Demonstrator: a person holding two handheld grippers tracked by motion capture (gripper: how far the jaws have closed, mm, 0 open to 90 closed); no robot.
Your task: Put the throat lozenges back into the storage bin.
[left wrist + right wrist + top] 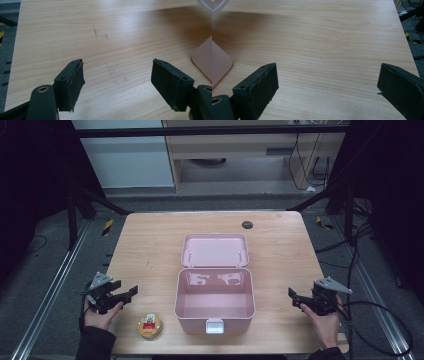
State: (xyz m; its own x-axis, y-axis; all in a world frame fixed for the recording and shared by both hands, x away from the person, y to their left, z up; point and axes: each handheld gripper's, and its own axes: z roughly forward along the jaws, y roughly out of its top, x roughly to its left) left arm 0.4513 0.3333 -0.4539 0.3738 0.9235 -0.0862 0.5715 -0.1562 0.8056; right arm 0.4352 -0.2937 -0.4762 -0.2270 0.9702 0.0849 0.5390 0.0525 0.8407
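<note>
A pink box (215,307) is sitting at the middle of the wooden table (150,245), its lid (215,250) lying open toward twelve o'clock, with a small round tin (150,325) resting at its eight o'clock. The left gripper (127,294) is hovering at nine o'clock of the box and the right gripper (295,299) at three o'clock, both with jaws spread wide and gripping nothing.

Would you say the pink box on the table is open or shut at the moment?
Open. The pink box has its lid swung back flat on the table behind it, and its bare interior is visible.
</note>
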